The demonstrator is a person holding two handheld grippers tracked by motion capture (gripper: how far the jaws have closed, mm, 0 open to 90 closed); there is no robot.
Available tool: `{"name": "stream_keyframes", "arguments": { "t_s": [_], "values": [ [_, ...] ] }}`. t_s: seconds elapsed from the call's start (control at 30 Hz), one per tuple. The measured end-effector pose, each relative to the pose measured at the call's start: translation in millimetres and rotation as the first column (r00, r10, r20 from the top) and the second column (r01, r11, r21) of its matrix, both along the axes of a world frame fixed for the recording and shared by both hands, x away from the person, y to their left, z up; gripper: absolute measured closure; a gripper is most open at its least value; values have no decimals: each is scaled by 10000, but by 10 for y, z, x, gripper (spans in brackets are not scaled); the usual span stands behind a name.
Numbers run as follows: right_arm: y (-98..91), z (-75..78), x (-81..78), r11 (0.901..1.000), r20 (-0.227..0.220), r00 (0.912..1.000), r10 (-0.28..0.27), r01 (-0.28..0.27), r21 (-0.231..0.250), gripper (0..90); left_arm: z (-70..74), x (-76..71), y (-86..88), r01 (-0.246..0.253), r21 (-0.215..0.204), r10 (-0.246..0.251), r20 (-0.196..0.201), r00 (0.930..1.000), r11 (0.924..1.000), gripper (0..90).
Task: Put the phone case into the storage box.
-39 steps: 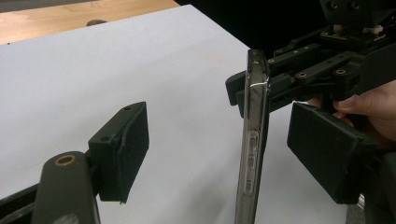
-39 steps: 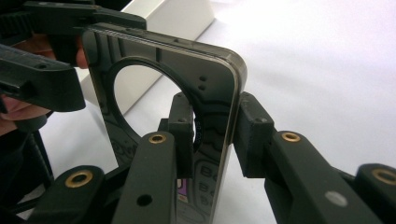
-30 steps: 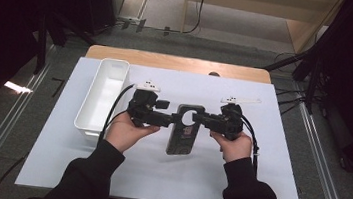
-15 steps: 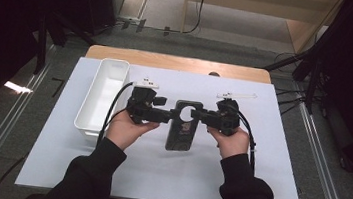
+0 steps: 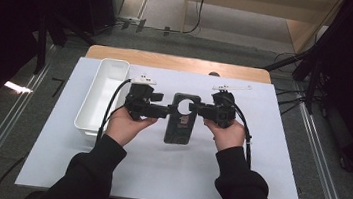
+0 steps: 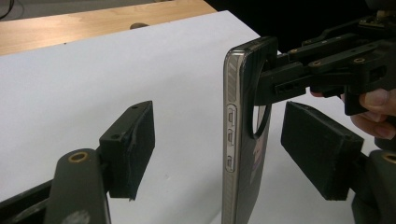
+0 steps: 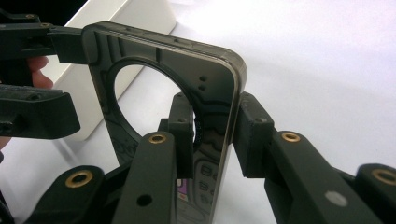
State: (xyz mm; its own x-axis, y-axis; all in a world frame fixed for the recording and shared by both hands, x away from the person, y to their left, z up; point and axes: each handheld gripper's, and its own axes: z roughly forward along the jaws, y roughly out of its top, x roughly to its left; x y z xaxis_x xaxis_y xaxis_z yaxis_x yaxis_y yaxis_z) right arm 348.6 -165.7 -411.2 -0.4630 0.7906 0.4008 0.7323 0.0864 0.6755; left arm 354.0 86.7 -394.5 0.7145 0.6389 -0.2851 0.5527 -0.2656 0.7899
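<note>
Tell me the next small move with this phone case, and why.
Probably close the left gripper on the case. The right gripper already clamps the case's edge by the round hole, holding it on edge above the white mat. The left jaws stand open on either side of it, pads apart from both faces, so closing them would give a second hold.

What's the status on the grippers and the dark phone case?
Right gripper clamped on the dark phone case with round camera cutout. Left gripper open, jaws straddling the case edge, not pressing. White rectangular plastic tray off to the left, nothing blocking.
</note>
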Motion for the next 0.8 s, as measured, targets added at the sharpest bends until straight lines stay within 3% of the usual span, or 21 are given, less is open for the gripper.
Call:
{"name": "stream_keyframes", "arguments": {
  "t_s": [0.33, 0.5, 0.8],
  "values": [
    [80, 14, 85, 9997, -88, 9997, -227, 227, 8, 700, -33, 29, 2, -300, 232, 299, 56, 9995, 9993, 256],
    [113, 27, 131, 9995, -90, 9995, -315, 315, 38, 700, -43, 33, 21, -695, 311, 689, 177, 9975, 9971, 257],
    [246, 29, 157, 9983, -31, 9987, -518, 517, -264, 700, -61, 35, 42, -1057, 478, 1039, 391, 9938, 9932, 295]
  ]
}}
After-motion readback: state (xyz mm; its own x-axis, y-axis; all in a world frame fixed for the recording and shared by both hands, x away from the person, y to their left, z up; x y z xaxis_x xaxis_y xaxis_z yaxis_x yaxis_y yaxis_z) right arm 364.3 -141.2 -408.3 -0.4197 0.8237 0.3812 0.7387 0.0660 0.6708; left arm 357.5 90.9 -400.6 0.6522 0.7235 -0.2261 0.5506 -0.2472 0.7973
